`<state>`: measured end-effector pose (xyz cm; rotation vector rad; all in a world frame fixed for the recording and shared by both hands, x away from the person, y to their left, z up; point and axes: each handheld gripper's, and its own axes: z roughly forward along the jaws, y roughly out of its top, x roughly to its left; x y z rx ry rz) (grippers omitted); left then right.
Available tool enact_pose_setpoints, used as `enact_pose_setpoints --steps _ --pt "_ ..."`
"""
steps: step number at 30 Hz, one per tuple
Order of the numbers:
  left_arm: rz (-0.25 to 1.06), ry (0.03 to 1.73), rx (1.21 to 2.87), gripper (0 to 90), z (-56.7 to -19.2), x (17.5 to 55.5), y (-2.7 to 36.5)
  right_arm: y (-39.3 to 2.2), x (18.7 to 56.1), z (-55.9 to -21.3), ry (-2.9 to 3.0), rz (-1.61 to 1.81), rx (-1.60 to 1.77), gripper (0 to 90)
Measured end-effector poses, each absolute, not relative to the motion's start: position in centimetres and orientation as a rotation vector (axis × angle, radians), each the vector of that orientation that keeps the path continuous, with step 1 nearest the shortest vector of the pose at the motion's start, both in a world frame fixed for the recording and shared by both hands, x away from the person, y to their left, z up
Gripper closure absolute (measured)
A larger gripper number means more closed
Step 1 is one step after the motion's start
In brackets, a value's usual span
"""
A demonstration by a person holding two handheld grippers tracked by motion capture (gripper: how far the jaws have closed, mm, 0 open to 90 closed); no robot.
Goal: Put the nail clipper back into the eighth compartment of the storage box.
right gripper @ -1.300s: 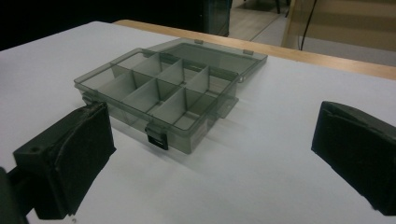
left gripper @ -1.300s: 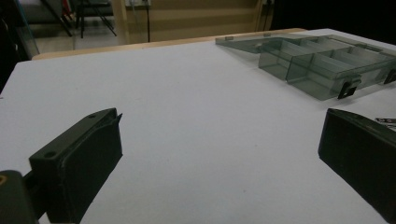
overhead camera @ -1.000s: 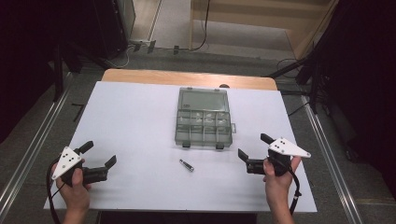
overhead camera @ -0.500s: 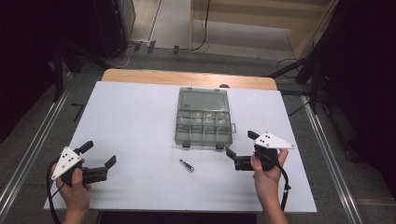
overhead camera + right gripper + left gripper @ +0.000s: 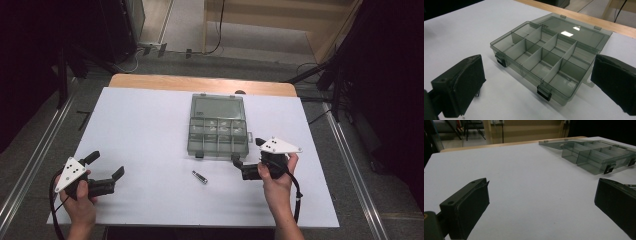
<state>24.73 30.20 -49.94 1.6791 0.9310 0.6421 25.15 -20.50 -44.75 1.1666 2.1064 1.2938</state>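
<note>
A clear grey compartment box (image 5: 218, 132) lies in the middle of the white table (image 5: 145, 125), its lid folded flat behind it. In the right gripper view the box (image 5: 549, 57) has several empty compartments and two black latches on its near wall. My right gripper (image 5: 247, 151) is open just off the box's front right corner, and from its own view the gripper (image 5: 536, 82) faces the latched wall. A small metal pin (image 5: 200, 177) lies in front of the box. My left gripper (image 5: 105, 165) is open over bare table at the front left, and in its own view the box (image 5: 596, 155) lies far off.
A wooden strip (image 5: 200, 82) runs along the table's far edge. Metal rails (image 5: 37, 155) flank the table on both sides, with cables on the floor beyond. The pin's end (image 5: 477, 94) peeks out below the right gripper's left jaw.
My right gripper has moved left and forward from the table's right side to the box's front right corner. The left gripper has stayed still.
</note>
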Motion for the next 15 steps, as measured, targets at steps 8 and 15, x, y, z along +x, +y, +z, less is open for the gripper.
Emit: enact_pose_setpoints --steps 8,15 --pt "0.640 0.931 1.678 0.0 -49.9 24.7 30.2 -19.2 25.8 -44.9 2.164 1.266 1.157 0.0" --pt "0.640 0.930 1.678 0.0 -49.9 24.7 30.2 -18.1 26.3 -45.0 2.214 1.232 1.153 0.0"
